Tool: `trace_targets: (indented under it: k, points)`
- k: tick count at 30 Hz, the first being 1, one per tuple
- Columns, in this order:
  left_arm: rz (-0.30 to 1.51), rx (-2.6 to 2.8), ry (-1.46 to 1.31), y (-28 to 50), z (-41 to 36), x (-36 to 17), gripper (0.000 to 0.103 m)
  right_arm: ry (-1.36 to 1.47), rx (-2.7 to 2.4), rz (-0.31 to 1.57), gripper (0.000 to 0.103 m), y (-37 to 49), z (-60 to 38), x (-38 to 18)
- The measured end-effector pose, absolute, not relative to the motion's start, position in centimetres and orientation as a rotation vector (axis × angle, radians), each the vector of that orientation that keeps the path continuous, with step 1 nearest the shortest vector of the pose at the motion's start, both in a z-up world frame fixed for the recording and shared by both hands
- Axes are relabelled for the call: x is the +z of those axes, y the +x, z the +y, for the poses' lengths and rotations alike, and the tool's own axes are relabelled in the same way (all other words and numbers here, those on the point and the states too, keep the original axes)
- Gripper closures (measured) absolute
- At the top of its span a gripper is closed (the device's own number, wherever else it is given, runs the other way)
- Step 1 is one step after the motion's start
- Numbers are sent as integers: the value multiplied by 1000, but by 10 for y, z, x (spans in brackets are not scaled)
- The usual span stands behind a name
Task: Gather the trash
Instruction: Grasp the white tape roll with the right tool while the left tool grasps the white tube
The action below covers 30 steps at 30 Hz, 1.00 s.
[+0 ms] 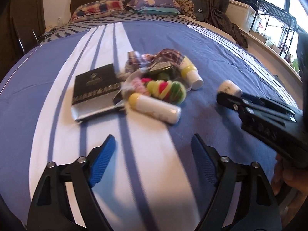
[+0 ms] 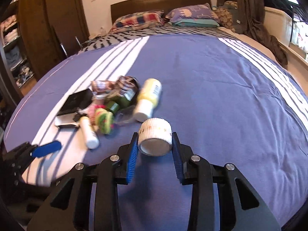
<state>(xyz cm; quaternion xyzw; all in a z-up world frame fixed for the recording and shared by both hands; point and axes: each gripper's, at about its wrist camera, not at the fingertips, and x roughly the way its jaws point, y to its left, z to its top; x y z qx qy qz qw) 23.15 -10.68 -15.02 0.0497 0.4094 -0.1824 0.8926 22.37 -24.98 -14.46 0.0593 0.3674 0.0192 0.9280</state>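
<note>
On striped bedspread [image 2: 202, 73]: right gripper [image 2: 155, 146] grasping tape roll [image 2: 155, 138]; left gripper [image 1: 153, 160] spread wide.

The blue cotton bedspread [image 2: 211, 73] carried groups of white stripes. A flat black booklet with a silver lower edge [image 1: 96, 88] bore pale lettering. The white plastic tube with a yellow cap [image 1: 154, 107] lay by a bundle of green, yellow and pink yarn [image 1: 165, 89]. The pale yellow bottle with a white cap [image 2: 148, 98] showed a white label. The white roll of tape [image 2: 156, 136] had small coloured marks. Both grippers were black with blue pads [image 2: 132, 154].
</note>
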Motion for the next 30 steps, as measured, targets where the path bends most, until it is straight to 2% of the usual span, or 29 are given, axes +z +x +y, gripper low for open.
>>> trace_targets:
  k: [10,15,18,24,30]
  points:
    - [866,-356,69,269,-128,-151,41,148,23,744,69,216,-264,-152]
    - [876,-361,51,274,-116,-152,61,147,22,743,69,216,-264,-152]
    - [880,-363,44,275,-110,-153,69,149,23,740,69,215,-263,-151]
    - [873,-350,53,267,-101,-152,80,151,21,732,69,207,-259,-148]
    - [859,-358,57,237,-90,-146,84,145,30,720,69,191,-253,-139]
